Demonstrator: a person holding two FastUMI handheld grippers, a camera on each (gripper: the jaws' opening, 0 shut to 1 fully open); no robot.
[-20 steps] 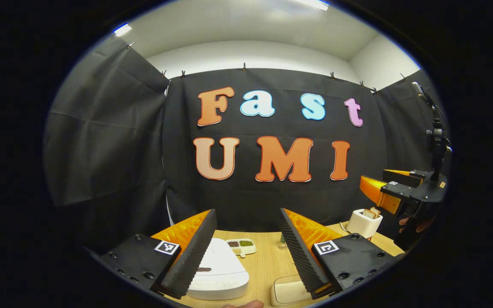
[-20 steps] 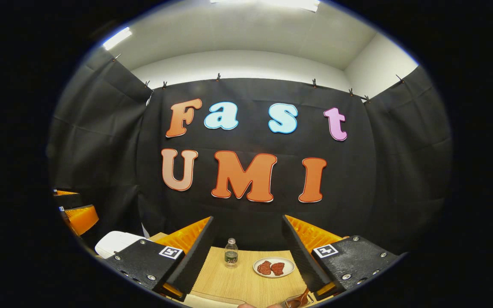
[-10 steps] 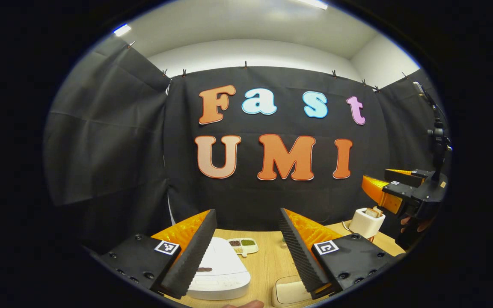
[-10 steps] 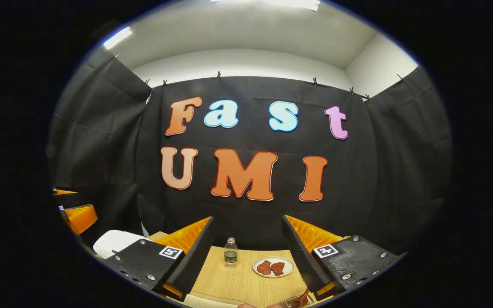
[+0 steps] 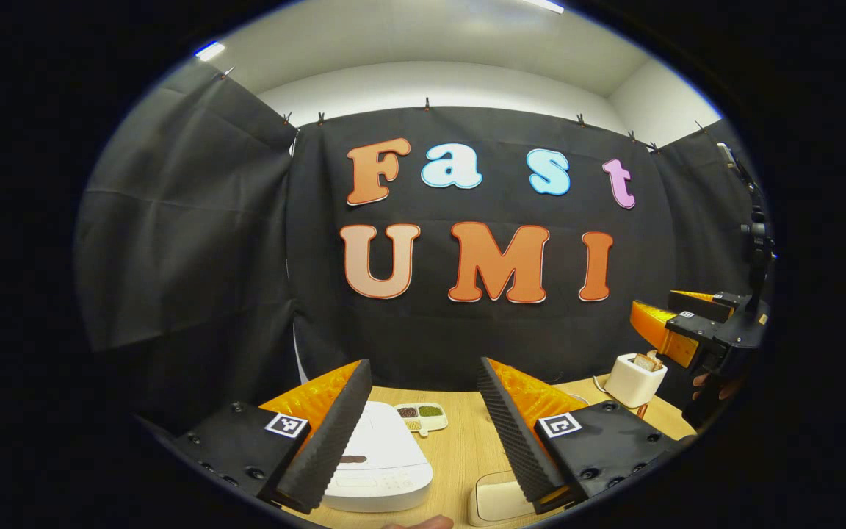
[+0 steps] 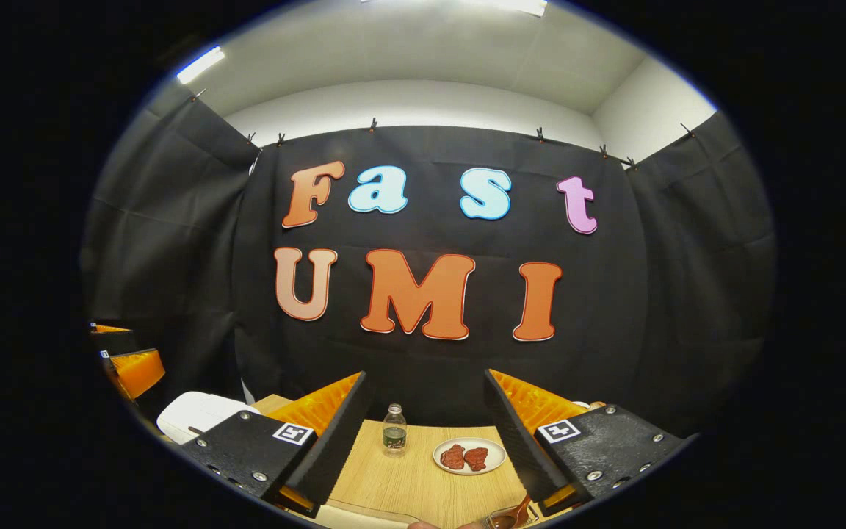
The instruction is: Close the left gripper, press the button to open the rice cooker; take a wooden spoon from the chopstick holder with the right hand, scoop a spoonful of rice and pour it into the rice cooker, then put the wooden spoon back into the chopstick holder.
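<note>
While your left gripper [image 5: 423, 430] hovers above the light wooden table [image 5: 460, 455] with its jaws wide apart and nothing between them, the white rice cooker [image 5: 382, 466] sits closed just below and behind its left finger, with a small divided tray of grains [image 5: 421, 416] beyond. Your right gripper [image 6: 427, 433] is likewise spread open and empty, looking at a small clear bottle [image 6: 393, 430] and a white plate of red pieces [image 6: 468, 456]. A brown wooden spoon's end [image 6: 511, 514] shows at the bottom edge of the right gripper view.
</note>
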